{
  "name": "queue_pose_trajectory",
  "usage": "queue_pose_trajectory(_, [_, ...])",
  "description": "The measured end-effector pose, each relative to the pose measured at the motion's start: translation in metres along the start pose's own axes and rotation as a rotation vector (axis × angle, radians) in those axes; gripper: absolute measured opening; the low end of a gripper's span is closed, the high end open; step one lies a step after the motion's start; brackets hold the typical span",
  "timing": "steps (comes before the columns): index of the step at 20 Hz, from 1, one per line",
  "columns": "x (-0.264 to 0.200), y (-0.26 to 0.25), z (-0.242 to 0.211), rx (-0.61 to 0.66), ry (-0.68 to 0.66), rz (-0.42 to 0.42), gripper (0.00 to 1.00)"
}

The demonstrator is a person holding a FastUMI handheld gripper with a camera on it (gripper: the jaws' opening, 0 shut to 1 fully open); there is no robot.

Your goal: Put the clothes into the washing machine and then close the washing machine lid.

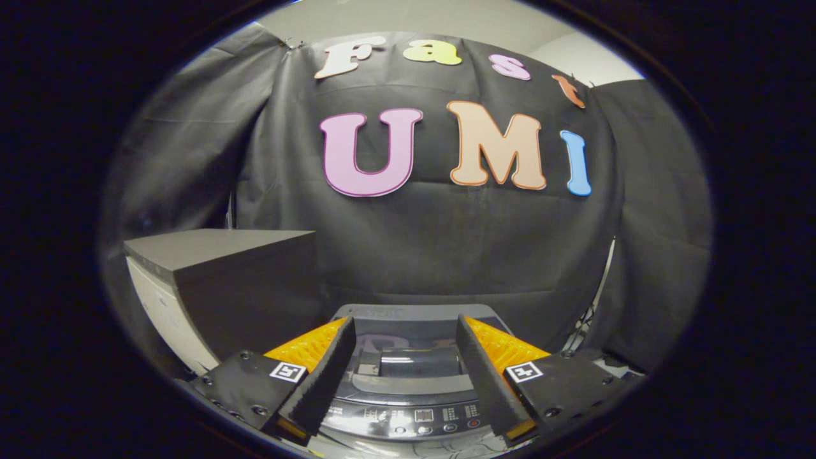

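washing machine lid [408,357]: glossy, smooth, reflective dark plastic or glass
control panel [414,417]: shiny plastic
booth wall [446,255]: matt black cloth, creased
box [242,280]: matt, smooth grey surface
fingers [328,376]: ridged inner faces

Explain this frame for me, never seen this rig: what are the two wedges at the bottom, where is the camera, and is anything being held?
The camera is a fisheye that rides on a handheld two-finger claw and looks forward along it. A person carries the tool; there is no robot arm. The two wedges at the bottom are its fingers, spread apart with nothing between them, so the claw is open and holds nothing. Below and just ahead of them stands a top-loading washing machine: its control panel is nearest the camera, and its dark glossy lid appears to be down. Beside the machine, on the left, is a grey box-shaped cabinet. Behind everything hangs the booth's black cloth wall.
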State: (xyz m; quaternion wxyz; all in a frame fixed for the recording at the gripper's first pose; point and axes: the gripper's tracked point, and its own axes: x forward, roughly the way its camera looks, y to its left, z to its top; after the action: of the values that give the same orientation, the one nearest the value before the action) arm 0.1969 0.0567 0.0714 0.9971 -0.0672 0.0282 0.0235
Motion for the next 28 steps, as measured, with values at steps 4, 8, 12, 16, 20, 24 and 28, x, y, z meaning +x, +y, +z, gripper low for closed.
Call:
queue_pose_trajectory(4, [-0.027,0.0,0.009,0.029,-0.007,0.009,0.98])
queue_pose_trajectory(8, [-0.052,0.001,0.011,0.033,-0.007,0.021,0.98])
queue_pose_trajectory(12, [-0.075,0.008,0.014,0.041,-0.017,0.055,0.98])
queue_pose_trajectory(16, [-0.098,0.014,0.02,0.011,-0.047,0.082,0.98])
queue_pose_trajectory(20, [-0.126,0.031,0.023,0.026,-0.056,0.151,0.98])
queue_pose_trajectory(24, [-0.161,0.032,0.028,0.046,-0.094,0.173,0.98])
queue_pose_trajectory(28, [-0.195,0.026,0.019,0.07,-0.091,0.191,0.97])
